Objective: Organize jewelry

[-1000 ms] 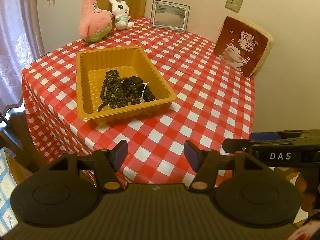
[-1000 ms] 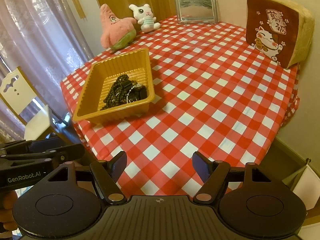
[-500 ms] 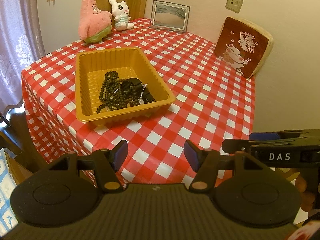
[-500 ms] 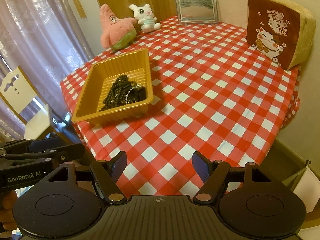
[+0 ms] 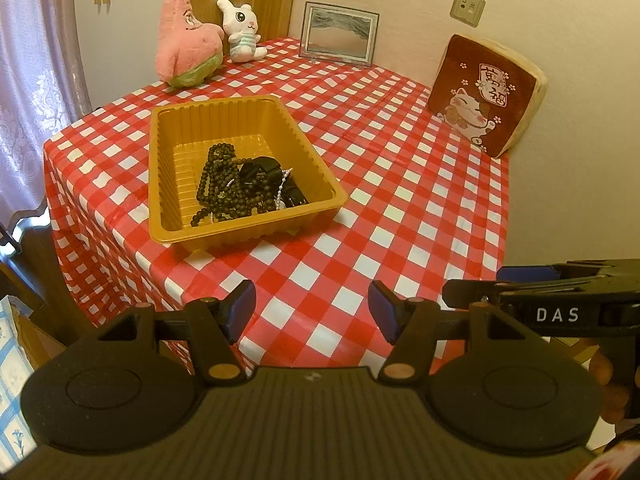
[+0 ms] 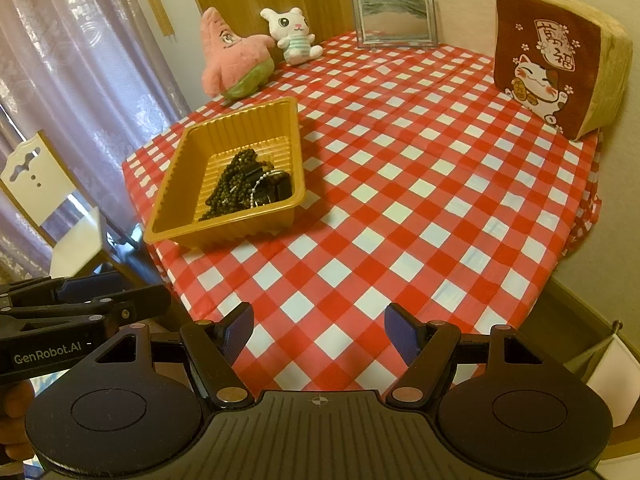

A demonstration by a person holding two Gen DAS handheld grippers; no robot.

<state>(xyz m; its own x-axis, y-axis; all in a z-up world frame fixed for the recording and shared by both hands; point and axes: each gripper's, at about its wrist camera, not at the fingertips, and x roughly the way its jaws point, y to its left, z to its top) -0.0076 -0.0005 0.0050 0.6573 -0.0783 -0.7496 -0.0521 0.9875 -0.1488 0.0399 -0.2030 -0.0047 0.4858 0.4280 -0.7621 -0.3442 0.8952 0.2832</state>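
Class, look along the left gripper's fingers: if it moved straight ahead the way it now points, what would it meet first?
Most likely the checked tablecloth just ahead of the open left gripper, to the right of the yellow tray; depth is hard to judge through the fisheye.

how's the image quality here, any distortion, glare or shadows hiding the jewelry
Left wrist view: fisheye bends the red checked tablecloth, dark vignette corners; the dark beaded jewelry in the amber plastic tray is sharp. Right wrist view: same curvature, warm dim light, tray's shadow falls to its right.
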